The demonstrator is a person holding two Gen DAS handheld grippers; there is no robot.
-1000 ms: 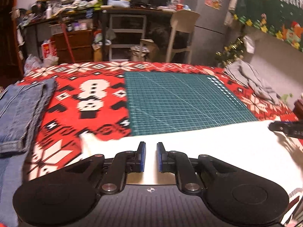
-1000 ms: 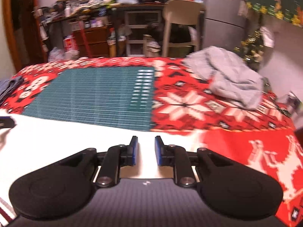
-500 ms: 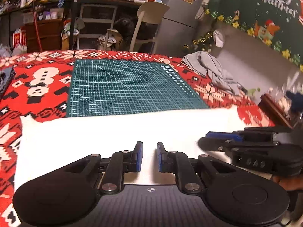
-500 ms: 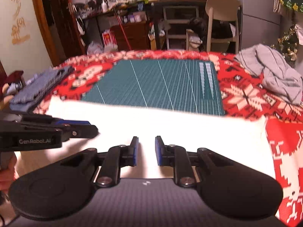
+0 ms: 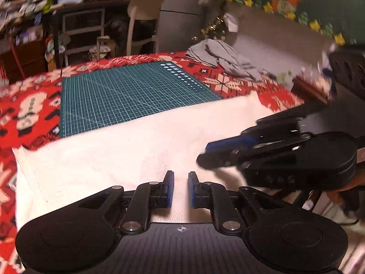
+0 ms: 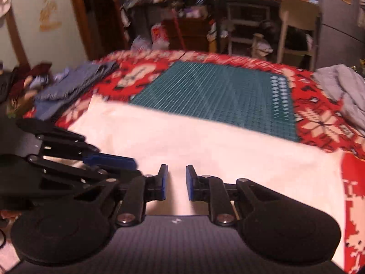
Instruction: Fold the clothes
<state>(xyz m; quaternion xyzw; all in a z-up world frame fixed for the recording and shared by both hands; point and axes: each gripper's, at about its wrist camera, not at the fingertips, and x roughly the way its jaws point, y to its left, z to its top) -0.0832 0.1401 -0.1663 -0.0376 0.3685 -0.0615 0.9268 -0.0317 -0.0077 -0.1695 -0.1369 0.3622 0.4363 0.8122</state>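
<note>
1. Pads of the left gripper [image 5: 181, 175] stand a narrow gap apart. In that gap we see only the white cloth [image 5: 114, 155] lying below, and the pads press on nothing.
2. The jaws of the right gripper [image 6: 176, 169] are closing, with a narrow gap between the blue pads. We see no fold caught between them, just the same white cloth beneath.
3. The two grippers sit close together over the near part of the cloth. In the left wrist view the right gripper reaches in from the right, with its fingertips just beside the left gripper's fingers. In the right wrist view the left gripper comes in from the left in the same way.
4. The white cloth, the thing we are folding, lies spread flat across the near side of the bed. Its far edge overlaps the near edge of the green cutting mat [image 5: 127, 96].
5. The mat rests on a red patterned blanket [image 5: 27, 105], which shows on both sides of the cloth.
6. A crumpled grey garment [image 5: 223, 59] lies on the blanket beyond the mat's right corner, well apart from the cloth.
7. Blue denim [image 6: 75, 84] lies on the left side of the blanket, near the cloth's far left corner.
8. Past the bed we see a pale chair [image 5: 143, 6] at a cluttered desk.
</note>
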